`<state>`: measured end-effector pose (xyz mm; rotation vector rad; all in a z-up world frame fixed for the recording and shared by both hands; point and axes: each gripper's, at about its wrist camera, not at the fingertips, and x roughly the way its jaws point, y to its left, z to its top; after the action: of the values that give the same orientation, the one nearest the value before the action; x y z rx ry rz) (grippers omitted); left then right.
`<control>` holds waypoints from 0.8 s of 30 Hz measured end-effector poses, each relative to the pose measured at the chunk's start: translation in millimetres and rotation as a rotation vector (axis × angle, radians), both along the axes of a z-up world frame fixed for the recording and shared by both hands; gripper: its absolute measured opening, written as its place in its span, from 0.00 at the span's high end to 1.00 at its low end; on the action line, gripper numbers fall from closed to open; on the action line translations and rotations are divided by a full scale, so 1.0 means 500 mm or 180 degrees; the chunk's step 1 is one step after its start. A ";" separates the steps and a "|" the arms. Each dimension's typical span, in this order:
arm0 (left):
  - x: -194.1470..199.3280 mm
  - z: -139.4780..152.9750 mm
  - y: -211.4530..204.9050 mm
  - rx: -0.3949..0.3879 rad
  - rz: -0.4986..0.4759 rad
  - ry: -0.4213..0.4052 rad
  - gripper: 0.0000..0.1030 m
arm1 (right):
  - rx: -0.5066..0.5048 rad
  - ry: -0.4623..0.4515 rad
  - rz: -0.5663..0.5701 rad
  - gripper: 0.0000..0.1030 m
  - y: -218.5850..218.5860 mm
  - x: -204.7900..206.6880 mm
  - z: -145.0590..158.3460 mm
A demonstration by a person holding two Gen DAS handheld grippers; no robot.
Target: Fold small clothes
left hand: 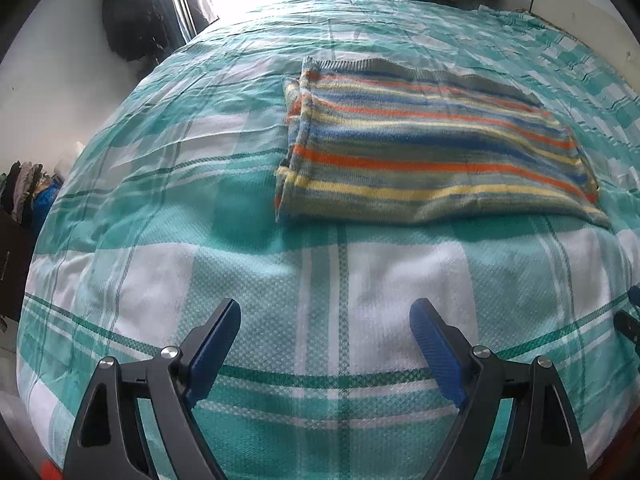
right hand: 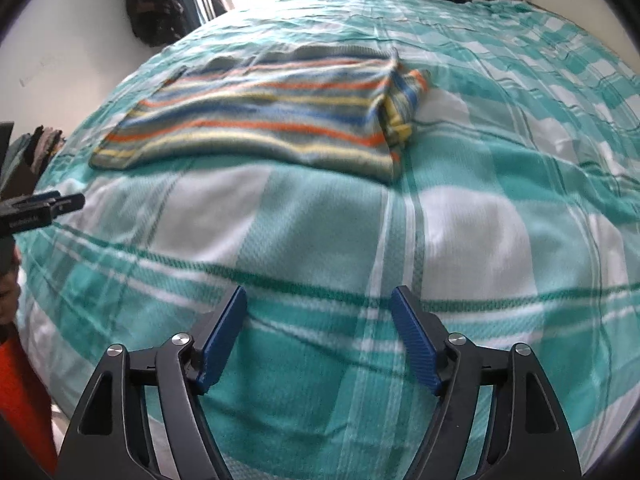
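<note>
Two grippers hovered over the bed, both with jaws spread wide and nothing between the blue pads. Left gripper (left hand: 325,314) and right gripper (right hand: 319,300) pointed down at bare teal-and-white checked bedspread (left hand: 168,216). Striped knit garment (left hand: 432,148) lay folded flat on the bedspread, farther up the bed and well apart from both grippers, one side edge bunched into a thick roll. In the right wrist view the left gripper's fingers showed at the left edge. Dark clothing (left hand: 128,12) hung on the far wall.
</note>
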<state>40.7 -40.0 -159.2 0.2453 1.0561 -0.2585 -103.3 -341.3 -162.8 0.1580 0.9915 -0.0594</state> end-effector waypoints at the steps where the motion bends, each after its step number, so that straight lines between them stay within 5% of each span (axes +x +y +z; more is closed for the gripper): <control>1: -0.001 -0.007 0.000 0.0021 0.0000 0.0012 0.17 | -0.0017 -0.0005 -0.0007 0.20 0.002 -0.004 -0.005; 5: -0.013 -0.052 0.011 0.0072 0.0037 -0.0030 0.00 | -0.0069 -0.0052 -0.0062 0.15 0.010 -0.019 -0.027; 9: -0.030 -0.067 0.035 -0.0143 0.0092 -0.0186 0.00 | -0.0137 -0.0152 -0.0079 0.14 0.017 -0.027 -0.038; 24: -0.052 -0.067 0.025 -0.0018 0.0155 -0.0428 0.00 | -0.0182 -0.0315 -0.0083 0.10 0.019 -0.036 -0.052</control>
<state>14.8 -27.4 -192.6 0.2284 0.9270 -0.1985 -121.1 -331.8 -188.9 0.1201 0.8883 -0.1027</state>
